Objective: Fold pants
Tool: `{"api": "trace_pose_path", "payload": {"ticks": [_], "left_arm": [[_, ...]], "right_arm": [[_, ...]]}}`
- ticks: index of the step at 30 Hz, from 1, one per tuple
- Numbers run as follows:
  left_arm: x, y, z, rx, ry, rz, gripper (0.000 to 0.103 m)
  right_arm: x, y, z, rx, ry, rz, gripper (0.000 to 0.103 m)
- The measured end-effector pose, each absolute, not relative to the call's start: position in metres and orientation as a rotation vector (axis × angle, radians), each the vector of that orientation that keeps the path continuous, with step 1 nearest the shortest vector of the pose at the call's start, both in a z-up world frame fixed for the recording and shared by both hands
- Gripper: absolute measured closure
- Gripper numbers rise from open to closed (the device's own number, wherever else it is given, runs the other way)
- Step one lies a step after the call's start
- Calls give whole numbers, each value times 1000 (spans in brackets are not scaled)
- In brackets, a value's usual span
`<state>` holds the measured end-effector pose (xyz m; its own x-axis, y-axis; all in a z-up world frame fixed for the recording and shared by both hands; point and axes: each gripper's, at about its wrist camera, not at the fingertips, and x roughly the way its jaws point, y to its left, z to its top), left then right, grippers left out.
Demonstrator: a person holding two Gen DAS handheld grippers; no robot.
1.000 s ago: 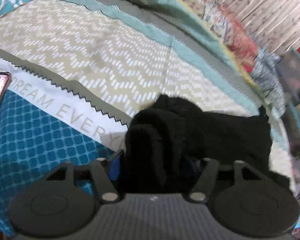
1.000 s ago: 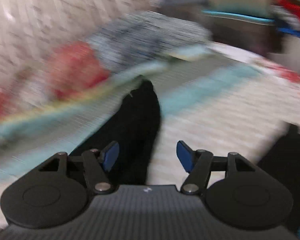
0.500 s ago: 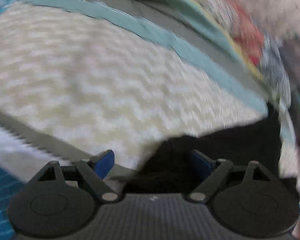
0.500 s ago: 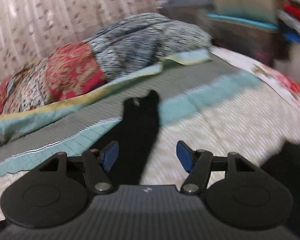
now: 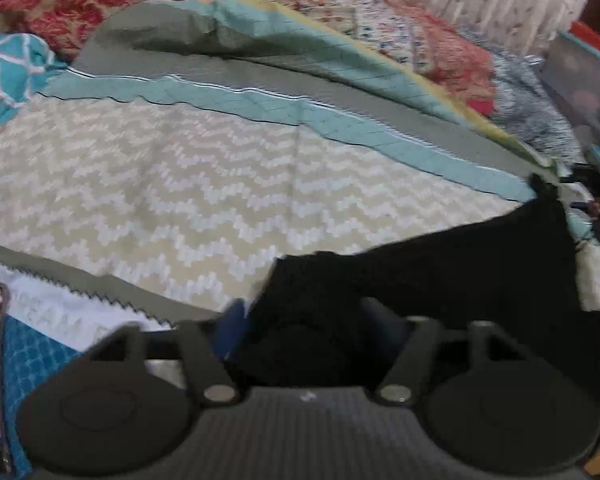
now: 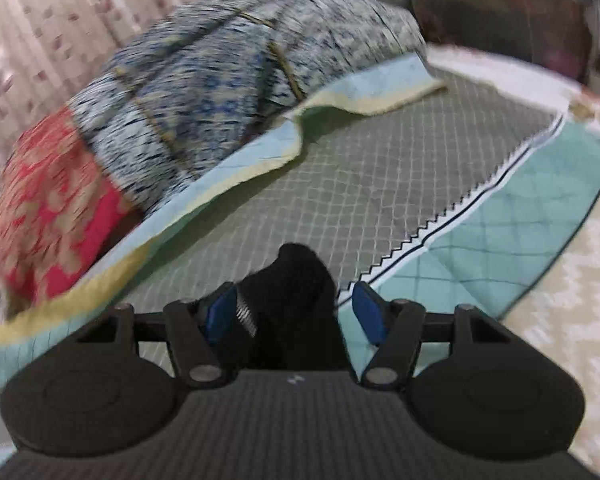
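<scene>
Both tongs spread wide, gripping nothing: left tongs (image 5: pixel 304 320), jaws just opened, straddle bunched end of black pants (image 5: pixel 440 272) on bed (image 5: pixel 180 184); right tongs (image 6: pixel 294 312) straddle far tip. Risk: one-layer pinch, fold skews

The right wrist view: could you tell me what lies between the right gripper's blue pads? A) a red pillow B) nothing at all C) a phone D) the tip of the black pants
D: the tip of the black pants lies between the open pads of the right gripper, on the quilt.
</scene>
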<state>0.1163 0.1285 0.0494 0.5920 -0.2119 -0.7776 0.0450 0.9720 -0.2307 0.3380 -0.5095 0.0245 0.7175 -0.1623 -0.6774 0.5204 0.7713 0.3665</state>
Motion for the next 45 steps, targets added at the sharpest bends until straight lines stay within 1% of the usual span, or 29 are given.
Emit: {"api": "trace_pose_path", "payload": {"ticks": [1,3,5,6,7,8,9,10,11,12,15,18,21,24,27,30,34,36,40,41,42,43,44,45], "left_arm": [[124,131,50,-195,931,-117,15],[139,139,54,-264,925,-88,10],[154,148,57,-358,910,-110,6],[161,150,55,-376,907,-128,5],[170,149,51,-381,919,-164,6],[176,147,46,-371,947,-182,10],[182,142,39,-349,990,-183,31],[185,136,30,-320,1049,-191,60],[186,131,22,-299,1104,-201,68],[184,126,14,-273,1140,-203,74],[162,117,21,-201,1076,-198,89],[143,115,43,-197,997,-172,93],[129,119,81,-184,866,-166,94],[121,123,119,-153,707,-130,94],[136,126,142,-140,643,-101,94],[171,122,147,-148,630,-112,94],[219,97,135,-85,650,-103,94],[244,82,120,-49,676,-83,94],[282,62,74,-1,767,-30,94],[293,56,58,12,815,-9,94],[302,52,43,35,863,21,94],[307,51,32,49,895,45,94],[308,51,22,51,916,62,94],[306,53,17,44,916,68,93]], "right_arm": [[343,-517,17,615,681,-415,40],[348,-530,3,685,700,-423,42],[347,-537,-10,767,713,-381,47],[345,-538,-10,779,705,-362,62],[344,-537,-10,779,714,-322,93],[343,-536,-10,771,744,-309,93],[339,-535,-6,758,747,-323,93],[334,-534,0,753,726,-320,93],[326,-534,8,753,693,-311,93],[318,-533,18,756,661,-301,93],[288,-531,56,748,568,-274,94],[253,-531,97,739,488,-259,94],[211,-537,141,752,373,-241,94],[159,-536,194,700,238,-237,94],[122,-531,236,627,162,-236,94],[114,-530,254,590,148,-253,94],[146,-530,244,505,184,-332,93],[165,-532,227,507,226,-375,93],[215,-536,174,514,321,-457,93],[225,-536,159,525,339,-478,89],[238,-538,139,540,360,-479,80],[247,-538,124,541,401,-470,58],[256,-540,109,522,475,-486,54],[256,-539,103,500,498,-530,54]]}}
